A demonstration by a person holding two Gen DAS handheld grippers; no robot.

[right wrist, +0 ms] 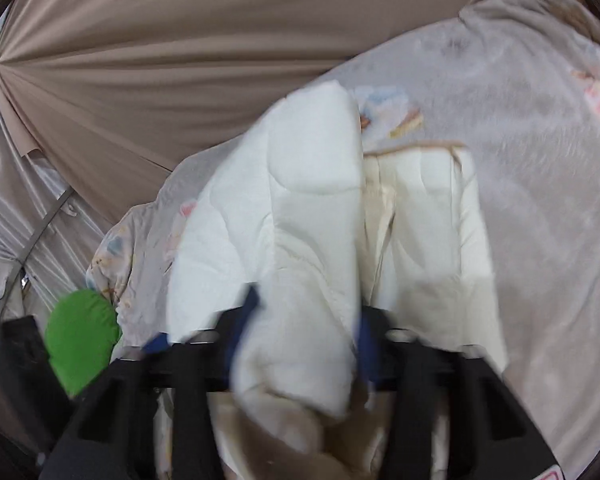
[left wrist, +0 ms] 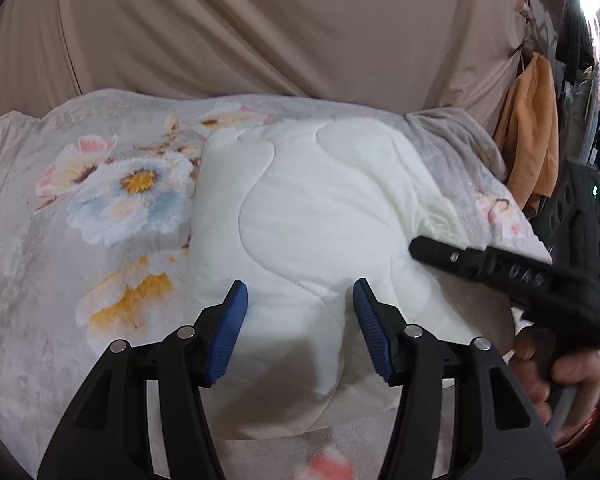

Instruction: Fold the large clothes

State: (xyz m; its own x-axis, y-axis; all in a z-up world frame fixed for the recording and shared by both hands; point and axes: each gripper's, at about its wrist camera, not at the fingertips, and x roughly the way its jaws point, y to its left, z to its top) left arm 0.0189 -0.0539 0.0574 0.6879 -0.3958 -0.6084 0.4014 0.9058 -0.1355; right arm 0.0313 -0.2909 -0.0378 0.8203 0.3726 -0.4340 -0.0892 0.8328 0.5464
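Roughly halfway (my guess): the white quilted garment (left wrist: 308, 208) lies doubled on the floral blanket (left wrist: 112, 184), the right gripper (right wrist: 304, 320) pinching a thick fold at its 6 o'clock edge, the left gripper (left wrist: 300, 320) spread empty.

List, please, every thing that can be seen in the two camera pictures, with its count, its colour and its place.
quilted item: one, white, lying on the floral blanket; a bunched part sits between the right gripper's fingers
floral blanket: one, grey with pink, blue and yellow flowers, spread under the quilted item
curtain: one, beige, behind the blanket
orange cloth: one, hanging at the right edge
green object: one, low left in the right wrist view, kind unclear
left gripper: one, black with blue pads, open above the quilted item
right gripper: one, black, blurred, around the quilted item
hand: one, holding the right gripper's handle
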